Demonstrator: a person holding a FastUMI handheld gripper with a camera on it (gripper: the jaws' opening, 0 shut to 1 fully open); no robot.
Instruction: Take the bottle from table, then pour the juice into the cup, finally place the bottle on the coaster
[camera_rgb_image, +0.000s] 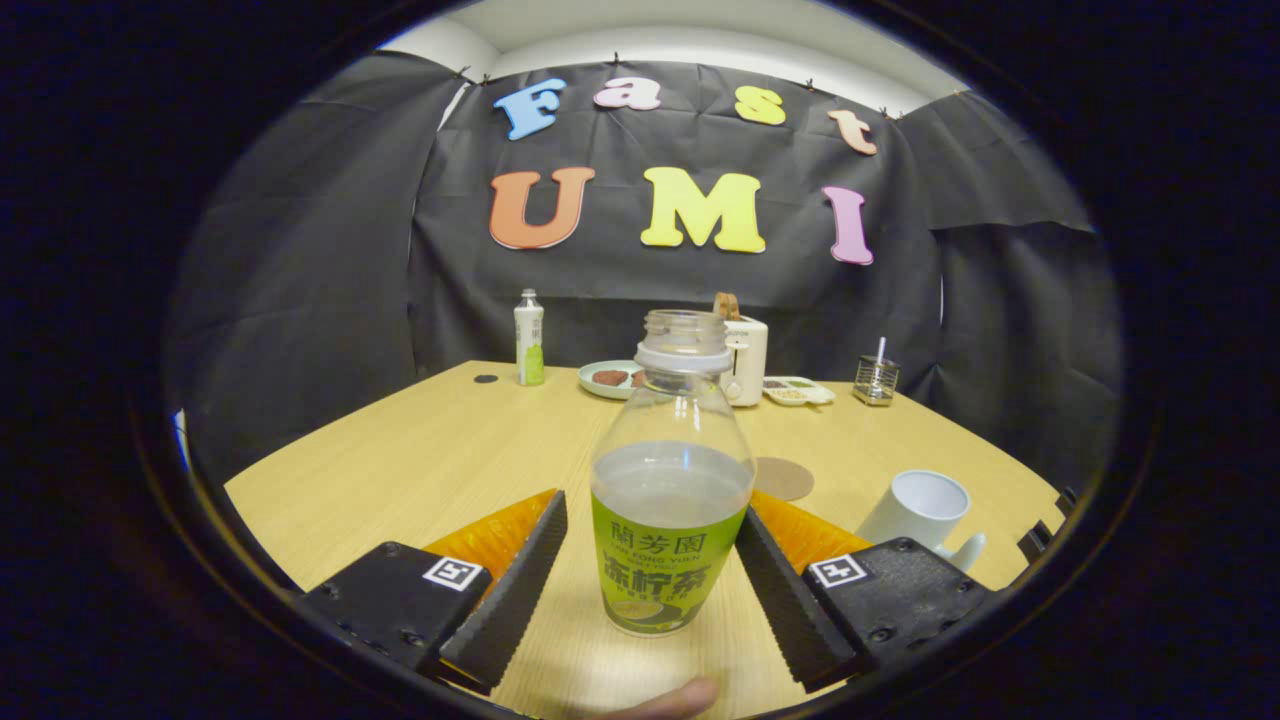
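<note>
Gripper view shows the hand-held gripper (652, 560) open wide – its fingers (515, 590) stand on both sides of the uncapped bottle (670, 500) without touching; it stands upright on the table (400, 470), green label with Chinese writing.

Bottle (671, 480) in the middle of the frame was clear glossy plastic with a slick printed wrap. Table (400, 470) looked like matt pale wood grain. The gripper (650, 560) sat open around it, its pads (520, 585) ribbed and rubbery. Cup (920, 510) at lower right was shiny ceramic; the coaster (783, 478) looked dull and cork-like.
</note>
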